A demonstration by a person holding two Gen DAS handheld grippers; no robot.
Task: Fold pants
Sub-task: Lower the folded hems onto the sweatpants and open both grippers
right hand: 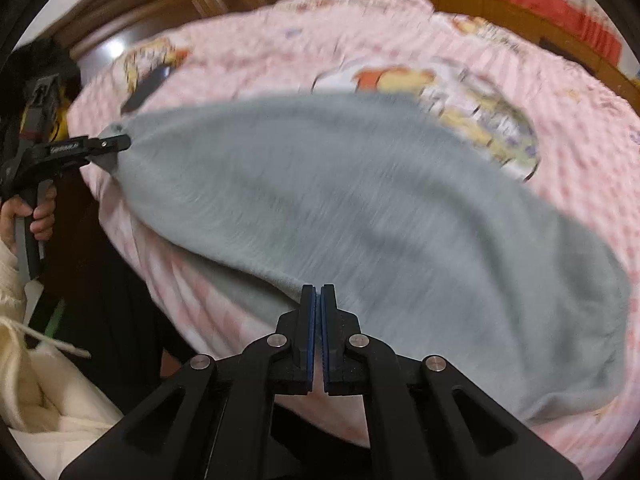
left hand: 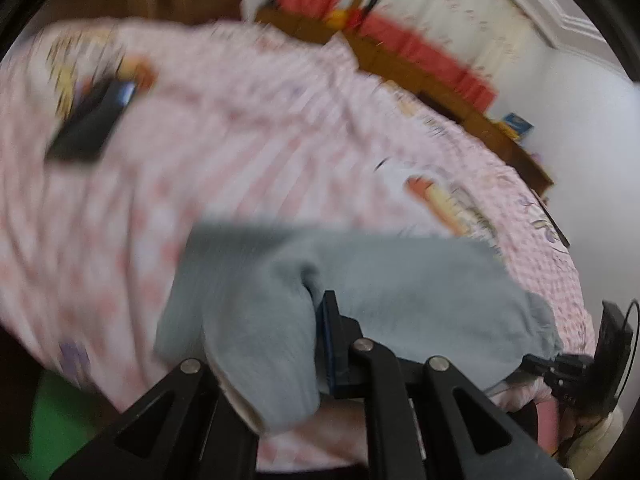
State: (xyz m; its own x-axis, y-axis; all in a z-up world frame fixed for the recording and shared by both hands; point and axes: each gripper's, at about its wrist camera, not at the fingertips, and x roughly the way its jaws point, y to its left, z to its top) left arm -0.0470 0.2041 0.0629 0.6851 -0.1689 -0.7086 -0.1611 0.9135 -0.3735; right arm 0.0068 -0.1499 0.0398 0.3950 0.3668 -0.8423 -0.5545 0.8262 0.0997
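Motion blur smears both views, and the cartoon prints on the pink checked bedsheet [right hand: 248,36] cannot be read. In the left wrist view the left gripper [left hand: 316,320] is half buried: grey fabric of the pants [left hand: 392,280] drapes over its left finger, so only the right finger [left hand: 334,332] with its blue pad shows, and the gap between the jaws is hidden. The right wrist view settles it, catching the same left gripper [right hand: 120,142] from the side with its tips pinched together on a corner of the pants [right hand: 360,216], a bare hand [right hand: 38,214] gripping its handle at the frame's left edge.

The right gripper [right hand: 318,300] has its blue-padded jaws drawn nearly together, only a thin slit between them, at the near hem of the grey cloth; whether fabric actually sits in that slit is too blurred to tell. In the left wrist view the right gripper [left hand: 536,362] appears small at the far right (its tips meet the gathered edge of the pants there).

The pants lie spread across the bed on the sheet, stretched between the two grippers. A dark flat object [left hand: 90,122], possibly a phone, rests on the sheet farther back. A wooden bed frame [left hand: 440,92] borders the far side; cream knitwear [right hand: 36,392] fills the lower left.
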